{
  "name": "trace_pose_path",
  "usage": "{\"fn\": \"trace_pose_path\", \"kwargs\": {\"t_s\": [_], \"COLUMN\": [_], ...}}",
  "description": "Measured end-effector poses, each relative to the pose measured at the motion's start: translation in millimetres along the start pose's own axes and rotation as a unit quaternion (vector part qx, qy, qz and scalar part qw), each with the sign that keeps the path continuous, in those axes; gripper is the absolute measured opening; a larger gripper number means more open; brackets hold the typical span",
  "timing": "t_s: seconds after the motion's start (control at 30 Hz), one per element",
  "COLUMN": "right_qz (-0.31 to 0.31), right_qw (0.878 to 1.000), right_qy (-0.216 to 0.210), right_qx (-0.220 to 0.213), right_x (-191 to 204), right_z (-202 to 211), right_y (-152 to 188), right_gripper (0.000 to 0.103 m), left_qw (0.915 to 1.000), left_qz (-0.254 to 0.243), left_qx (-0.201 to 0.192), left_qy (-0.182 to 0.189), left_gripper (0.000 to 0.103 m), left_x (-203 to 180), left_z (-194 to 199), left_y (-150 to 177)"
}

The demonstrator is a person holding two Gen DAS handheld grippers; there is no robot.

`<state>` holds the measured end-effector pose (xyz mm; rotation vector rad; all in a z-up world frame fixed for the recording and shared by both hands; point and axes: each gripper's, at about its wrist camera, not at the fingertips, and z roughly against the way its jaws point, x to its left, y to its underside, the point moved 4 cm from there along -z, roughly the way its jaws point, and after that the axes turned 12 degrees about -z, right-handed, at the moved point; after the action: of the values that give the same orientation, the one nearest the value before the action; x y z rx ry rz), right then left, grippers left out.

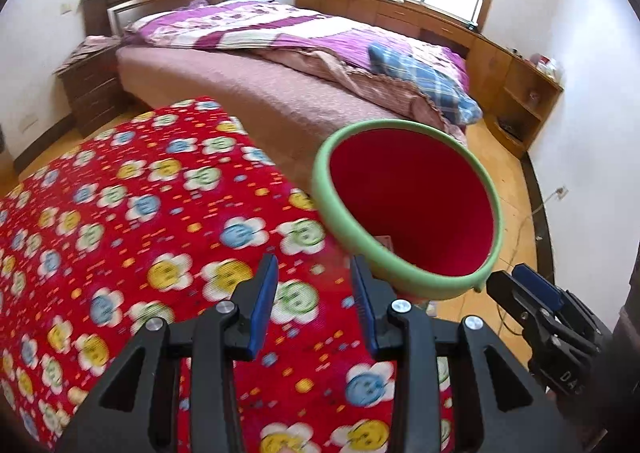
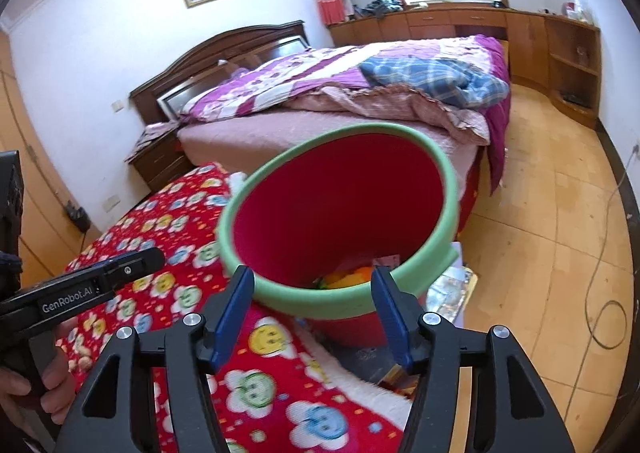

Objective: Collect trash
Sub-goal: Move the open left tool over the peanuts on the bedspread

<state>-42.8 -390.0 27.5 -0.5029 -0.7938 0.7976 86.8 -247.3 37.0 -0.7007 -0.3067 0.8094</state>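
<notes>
A red trash bin with a green rim (image 1: pixel 400 277) (image 2: pixel 320 303) stands on the floor beside a red flower-patterned blanket (image 1: pixel 140 233) (image 2: pixel 260 385). Orange and yellow scraps (image 2: pixel 344 279) lie at its bottom, seen in the right wrist view. My left gripper (image 1: pixel 314 305) is open and empty, above the blanket just left of the bin. My right gripper (image 2: pixel 314 317) is open and empty, hovering at the bin's near rim. Each gripper also shows in the other view: the right gripper (image 1: pixel 532 301) and the left gripper (image 2: pixel 100 281).
A large bed with a purple quilt (image 1: pixel 280 37) (image 2: pixel 360 85) stands behind the bin. A nightstand (image 1: pixel 92 89) is at its left. Wooden cabinets (image 2: pixel 560 53) line the far wall. Papers (image 2: pixel 452 289) and a cable (image 2: pixel 604 317) lie on the wooden floor right of the bin.
</notes>
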Motion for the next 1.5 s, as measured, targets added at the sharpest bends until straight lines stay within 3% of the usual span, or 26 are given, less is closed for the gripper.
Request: {"fn": "trace_pose_path", "kwargs": {"t_s": [0.4,0.83,1.5], "right_qz": [0.044,0.089,0.110], "right_qw": [0.998,0.992,0.990], "right_qy": [-0.042,-0.083,-0.091], "right_qx": [0.014,0.013,0.016], "right_x": [53,99,119], "right_z": [12,26,32], "right_y": [27,57,74], "right_gripper": [0.062,0.062,0.062], "left_qw": [0.9968,0.9869,0.9726], "left_qz": [0.055,0.110,0.140], "left_qx": [-0.012,-0.022,-0.032], "left_qy": [-0.057,-0.116,-0.183], "left_gripper": [0.037,0.037,0.037], "left_x": [46,86,110], "left_z": [48,89,123], "left_y": [38,82,114]}}
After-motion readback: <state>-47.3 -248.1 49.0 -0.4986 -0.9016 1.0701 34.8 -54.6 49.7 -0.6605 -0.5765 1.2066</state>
